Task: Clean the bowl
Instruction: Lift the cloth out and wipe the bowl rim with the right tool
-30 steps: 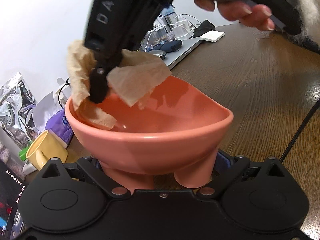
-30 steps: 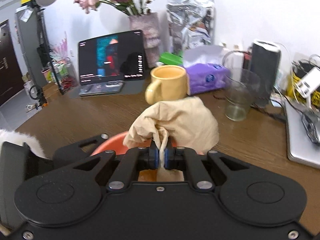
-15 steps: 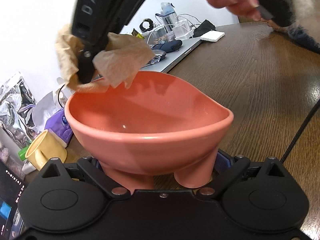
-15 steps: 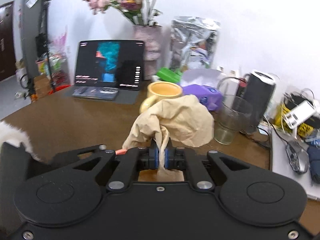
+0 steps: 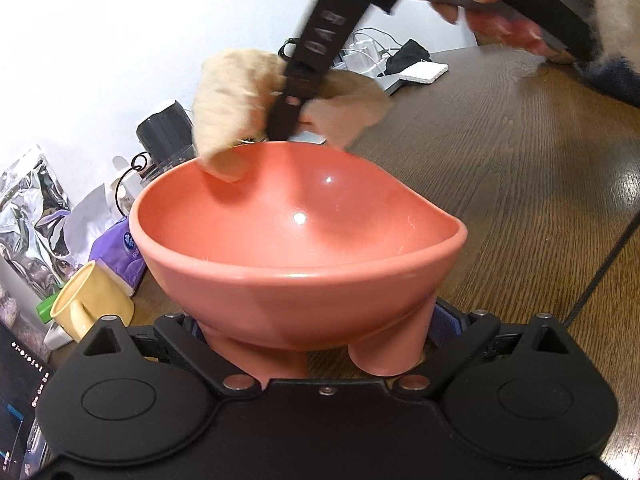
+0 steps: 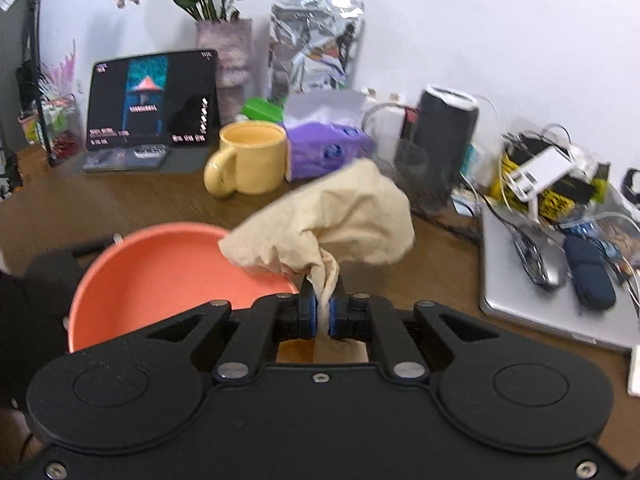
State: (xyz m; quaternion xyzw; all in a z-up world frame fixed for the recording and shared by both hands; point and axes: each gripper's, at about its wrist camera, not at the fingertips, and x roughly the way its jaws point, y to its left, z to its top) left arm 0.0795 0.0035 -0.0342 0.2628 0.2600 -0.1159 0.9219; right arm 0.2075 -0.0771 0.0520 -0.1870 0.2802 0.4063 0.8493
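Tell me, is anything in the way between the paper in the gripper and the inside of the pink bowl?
Nothing visible is. The right gripper pinches the paper towel, whose corner hangs over the bowl's far rim. The bowl is open and looks bare inside.

Our grippers are matte black, with round caps, silver screws and blue pads (image 6: 308,314). Pale raised lettering marks one arm; our sleeve (image 5: 612,4) is fuzzy cream.

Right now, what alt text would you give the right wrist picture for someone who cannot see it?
The right gripper pinches a crumpled beige paper towel over the far rim of a salmon-pink bowl on a wooden table. Behind stand a yellow mug, a tablet, a purple tissue pack and a silver laptop.
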